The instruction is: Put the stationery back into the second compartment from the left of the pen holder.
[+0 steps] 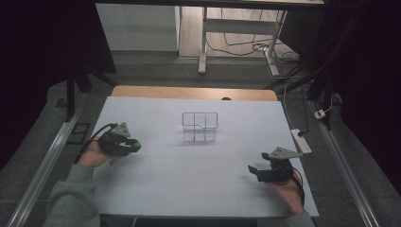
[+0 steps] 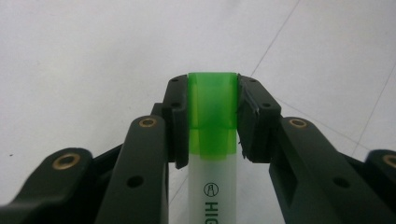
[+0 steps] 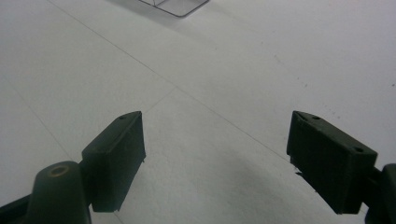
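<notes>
Jaws of the left gripper (image 2: 213, 119) clenched a green-capped highlighter (image 2: 213, 140) just above the table's (image 1: 189, 179) left side, while the right gripper (image 3: 215, 158) gaped with nothing between them.

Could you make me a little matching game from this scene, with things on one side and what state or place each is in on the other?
Things:
1. left hand-held gripper
2. right hand-held gripper
3. highlighter
4. clear organizer

States or places:
A. jaws wide apart, nothing between them
B. stands mid-table
C. clamped at its green cap
D. shut on a pen

Pairs: 1-D, 2-A, 3-C, 4-B
</notes>
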